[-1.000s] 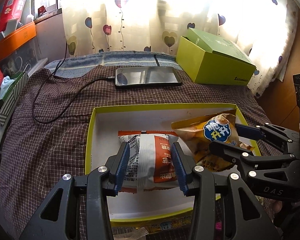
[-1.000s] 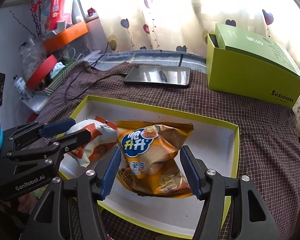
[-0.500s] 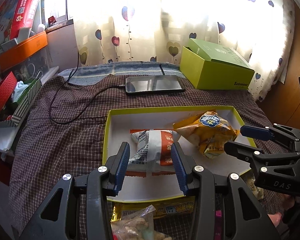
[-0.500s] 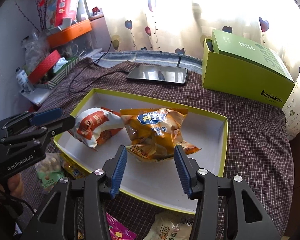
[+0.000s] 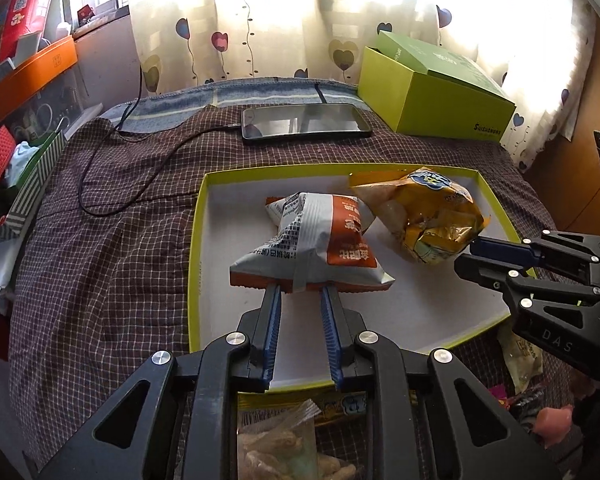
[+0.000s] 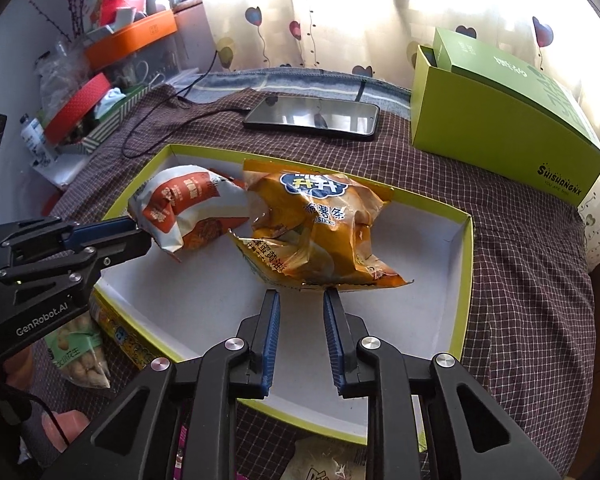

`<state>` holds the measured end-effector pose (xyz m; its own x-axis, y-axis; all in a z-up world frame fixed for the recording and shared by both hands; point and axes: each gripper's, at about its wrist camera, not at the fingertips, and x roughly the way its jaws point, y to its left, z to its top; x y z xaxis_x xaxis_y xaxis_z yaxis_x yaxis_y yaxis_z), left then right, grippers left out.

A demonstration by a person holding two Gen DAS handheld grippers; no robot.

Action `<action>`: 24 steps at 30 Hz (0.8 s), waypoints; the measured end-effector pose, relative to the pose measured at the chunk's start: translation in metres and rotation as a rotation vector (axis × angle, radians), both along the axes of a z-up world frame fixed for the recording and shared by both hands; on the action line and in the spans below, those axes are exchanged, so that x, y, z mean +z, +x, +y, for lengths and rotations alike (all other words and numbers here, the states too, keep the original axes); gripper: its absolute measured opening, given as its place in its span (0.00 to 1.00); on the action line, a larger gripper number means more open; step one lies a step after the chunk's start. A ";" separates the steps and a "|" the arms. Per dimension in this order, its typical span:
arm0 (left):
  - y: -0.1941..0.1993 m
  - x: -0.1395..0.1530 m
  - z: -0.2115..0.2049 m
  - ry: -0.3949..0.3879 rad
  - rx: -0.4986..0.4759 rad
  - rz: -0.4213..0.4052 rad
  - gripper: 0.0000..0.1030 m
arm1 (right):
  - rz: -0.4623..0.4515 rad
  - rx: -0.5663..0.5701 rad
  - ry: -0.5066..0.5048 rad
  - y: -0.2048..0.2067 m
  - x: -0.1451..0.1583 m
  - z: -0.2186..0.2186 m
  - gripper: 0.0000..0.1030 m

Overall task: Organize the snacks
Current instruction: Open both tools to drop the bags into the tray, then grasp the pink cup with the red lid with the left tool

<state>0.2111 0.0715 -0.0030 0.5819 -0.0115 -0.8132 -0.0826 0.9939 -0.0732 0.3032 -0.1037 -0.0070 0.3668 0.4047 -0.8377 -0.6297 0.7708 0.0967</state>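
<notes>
Checked-cloth bed (image 5: pixel 100 280), shallow yellow-rimmed white tray (image 5: pixel 198 216) near its front edge. Left claw (image 5: pixel 300 292) closing on orange-white snack bag (image 5: pixel 312 240), right claw (image 6: pixel 300 292) clamped on crinkly yellow chip bag (image 6: pixel 316 232). Grip seams only, lift level, don't crush.

Two snack bags lay in one tray (image 5: pixel 196 240): one orange-and-white bag (image 5: pixel 316 240), one yellow bag (image 5: pixel 432 216). Behind the tray: one phone (image 5: pixel 306 122), one green box (image 5: pixel 432 96). Two grippers: left gripper (image 5: pixel 300 292), right gripper (image 6: pixel 300 294).

You can't see much of the loose snacks under your grippers: the peanut bag (image 6: pixel 82 350) is half behind the left gripper (image 6: pixel 142 236), and the pale packet (image 6: pixel 324 462) gets cut off by the bottom edge.
</notes>
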 end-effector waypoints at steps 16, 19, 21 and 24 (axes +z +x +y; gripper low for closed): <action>-0.027 0.022 -0.011 -0.002 -0.015 -0.068 0.21 | -0.064 -0.044 0.046 -0.064 0.032 -0.028 0.34; -0.045 0.027 -0.015 -0.019 -0.017 -0.089 0.21 | -0.082 -0.046 0.053 -0.083 0.037 -0.033 0.34; -0.057 0.028 -0.019 -0.026 -0.022 -0.099 0.21 | -0.089 -0.047 0.056 -0.094 0.039 -0.036 0.34; -0.073 0.030 -0.023 -0.031 -0.023 -0.112 0.21 | -0.099 -0.049 0.062 -0.111 0.040 -0.040 0.34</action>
